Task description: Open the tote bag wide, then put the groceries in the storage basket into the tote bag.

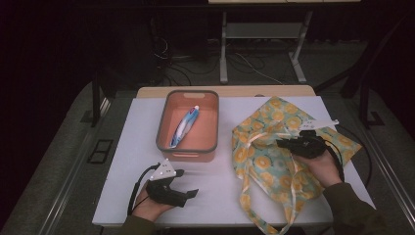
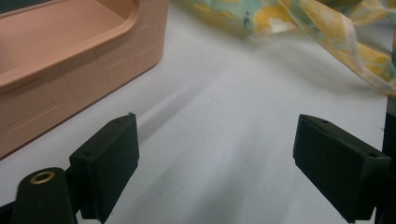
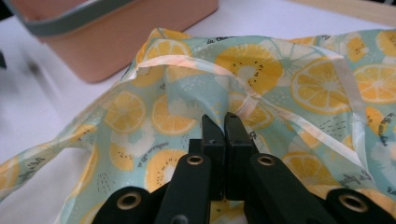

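A lemon-print tote bag (image 1: 266,164) lies crumpled on the right half of the white table (image 1: 215,188), its long handles trailing to the front edge. My right gripper (image 1: 280,143) rests on the bag's opening. In the right gripper view its jaws are pressed together (image 3: 225,119) and the bag's fabric (image 3: 303,79) puckers at their tips. My left gripper (image 1: 188,182) sits low at the front left, open over bare table, with nothing between its pads (image 2: 215,154). A blue and white tube (image 1: 184,126) lies inside the orange basket (image 1: 165,117).
The grey-rimmed basket stands at the middle back; its near wall (image 2: 93,70) is just ahead and left of my left gripper. A bag handle (image 2: 327,28) crosses the table beyond the left gripper. Desk legs and cables stand on the floor behind the table.
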The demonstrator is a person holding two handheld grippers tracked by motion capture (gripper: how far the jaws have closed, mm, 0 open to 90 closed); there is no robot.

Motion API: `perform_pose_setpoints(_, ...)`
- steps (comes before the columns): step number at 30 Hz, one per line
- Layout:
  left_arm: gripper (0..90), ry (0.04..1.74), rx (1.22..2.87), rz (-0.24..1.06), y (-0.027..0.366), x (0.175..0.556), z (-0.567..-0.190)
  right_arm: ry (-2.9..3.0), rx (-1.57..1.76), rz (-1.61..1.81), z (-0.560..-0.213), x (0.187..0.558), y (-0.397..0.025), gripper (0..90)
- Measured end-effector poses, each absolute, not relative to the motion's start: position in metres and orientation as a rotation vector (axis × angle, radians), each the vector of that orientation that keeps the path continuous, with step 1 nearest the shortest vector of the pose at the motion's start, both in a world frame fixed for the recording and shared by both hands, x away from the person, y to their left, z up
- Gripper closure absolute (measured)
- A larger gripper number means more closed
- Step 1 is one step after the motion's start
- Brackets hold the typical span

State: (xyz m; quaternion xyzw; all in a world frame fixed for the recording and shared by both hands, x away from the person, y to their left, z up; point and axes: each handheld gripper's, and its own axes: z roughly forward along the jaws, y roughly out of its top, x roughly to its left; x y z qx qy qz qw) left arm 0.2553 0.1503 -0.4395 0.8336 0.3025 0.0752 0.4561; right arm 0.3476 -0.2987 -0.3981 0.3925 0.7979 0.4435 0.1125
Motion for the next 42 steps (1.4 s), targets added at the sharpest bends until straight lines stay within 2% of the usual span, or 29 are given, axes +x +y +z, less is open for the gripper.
perform_pose_setpoints(11, 10.5, 0.712, 2.070, 0.177, 0.151, 0.253, -0.435, 2.340, 1.153, 1.303, -0.401, 0.349, -0.301, 88.8)
perform_pose_setpoints(17, 10.5, 0.683, 2.079, 0.117, 0.150, 0.252, -0.426, 2.334, 1.154, 1.304, -0.401, 0.348, -0.304, 88.8)
perform_pose_setpoints(25, 10.2, 0.604, 2.059, 0.031, 0.142, 0.249, -0.395, 2.337, 1.155, 1.304, -0.402, 0.349, -0.305, 88.9)
perform_pose_setpoints(37, 0.1, 0.629, 2.014, 0.131, 0.134, 0.287, -0.359, 2.345, 1.156, 1.315, -0.403, 0.349, -0.304, 88.8)
perform_pose_setpoints(42, 0.0, 0.657, 2.005, 0.145, 0.131, 0.306, -0.352, 2.343, 1.155, 1.317, -0.403, 0.349, -0.304, 88.8)
